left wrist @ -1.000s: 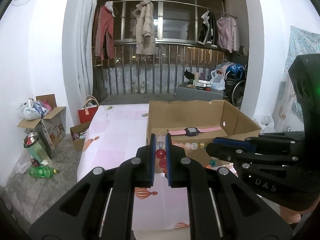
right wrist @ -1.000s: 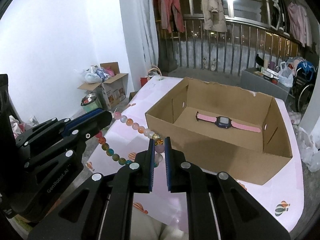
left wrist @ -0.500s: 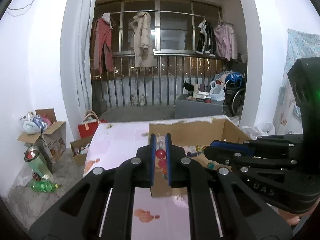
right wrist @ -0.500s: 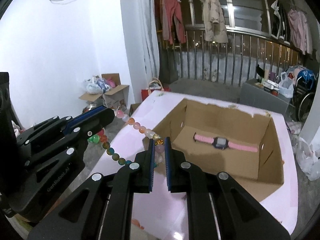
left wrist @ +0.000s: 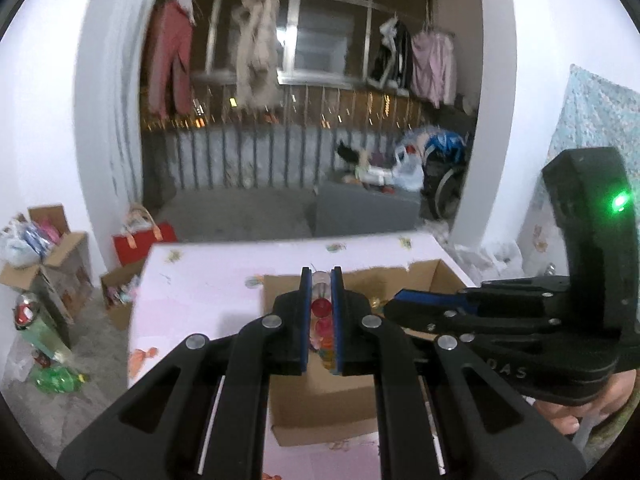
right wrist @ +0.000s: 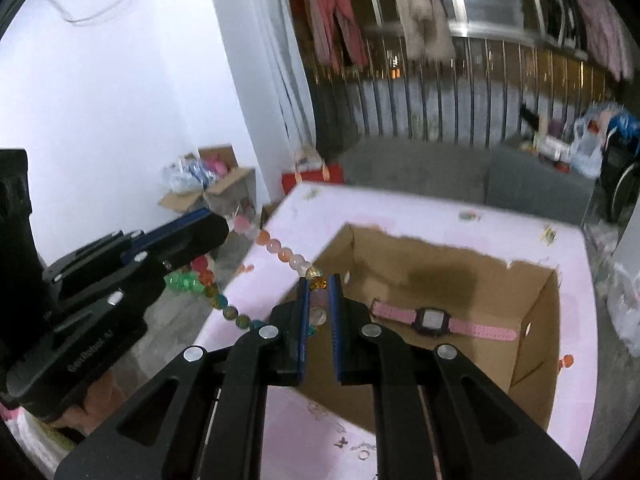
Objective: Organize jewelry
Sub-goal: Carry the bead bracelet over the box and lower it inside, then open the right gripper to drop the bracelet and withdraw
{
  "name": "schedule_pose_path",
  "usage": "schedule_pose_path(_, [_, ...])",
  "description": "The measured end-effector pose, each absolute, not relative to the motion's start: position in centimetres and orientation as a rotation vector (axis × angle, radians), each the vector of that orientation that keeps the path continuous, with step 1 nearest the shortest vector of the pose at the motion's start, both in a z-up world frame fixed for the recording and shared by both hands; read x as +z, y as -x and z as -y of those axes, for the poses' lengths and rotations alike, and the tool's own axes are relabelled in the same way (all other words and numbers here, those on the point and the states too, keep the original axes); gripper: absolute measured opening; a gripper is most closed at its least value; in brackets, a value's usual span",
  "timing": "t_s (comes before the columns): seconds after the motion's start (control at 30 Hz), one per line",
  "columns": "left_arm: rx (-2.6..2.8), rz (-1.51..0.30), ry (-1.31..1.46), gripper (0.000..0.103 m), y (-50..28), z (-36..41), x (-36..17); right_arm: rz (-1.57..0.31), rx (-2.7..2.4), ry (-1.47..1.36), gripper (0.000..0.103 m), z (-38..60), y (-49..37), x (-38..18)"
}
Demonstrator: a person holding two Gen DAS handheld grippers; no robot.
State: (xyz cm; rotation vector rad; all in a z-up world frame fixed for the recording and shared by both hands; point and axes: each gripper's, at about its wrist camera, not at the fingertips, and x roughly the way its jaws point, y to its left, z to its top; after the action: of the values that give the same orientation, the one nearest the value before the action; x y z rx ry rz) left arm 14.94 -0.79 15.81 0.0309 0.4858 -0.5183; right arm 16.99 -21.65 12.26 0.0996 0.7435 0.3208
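**Bead string held between two grippers at the box edge**

The left gripper (left wrist: 321, 312) is pinching one end of a beaded bracelet (right wrist: 280, 254), with a clear bead near the fingertips and red beads lower down, all sitting squeezed between the blue pads (left wrist: 305, 312). The right gripper (right wrist: 319, 312) is pinching the other end, its pads closing on a pale bead, while a gold bead is sitting just above the fingertips. Between the two grippers, the strand is hanging in two lines: an upper run of pink, orange and white beads, and a lower run of green, orange and teal beads sagging below it.

Both grippers are hovering over the near-left corner of an open cardboard box (right wrist: 536, 320), which is resting on a table covered by a pink patterned cloth (right wrist: 420, 212). Inside the box, a pink-strapped digital watch (right wrist: 432, 320) is lying flat on the bottom, well apart from the beads. In the left wrist view, the right gripper's body is showing a green light (left wrist: 619, 202), and a hand (left wrist: 576, 412) is gripping it from below.
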Motion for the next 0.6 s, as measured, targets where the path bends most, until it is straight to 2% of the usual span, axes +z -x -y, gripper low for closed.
schedule_pose_path(0.3, [-0.527, -0.811, -0.097, 0.008, -22.7, 4.5, 9.8, -1.130, 0.363, -0.229, 0.010, 24.3, -25.0, 5.1])
schedule_pose_path(0.6, [-0.484, -1.031, -0.162, 0.008, -25.3, 5.6, 4.5, -1.401, 0.388, -0.223, 0.010, 22.2, -27.5, -1.3])
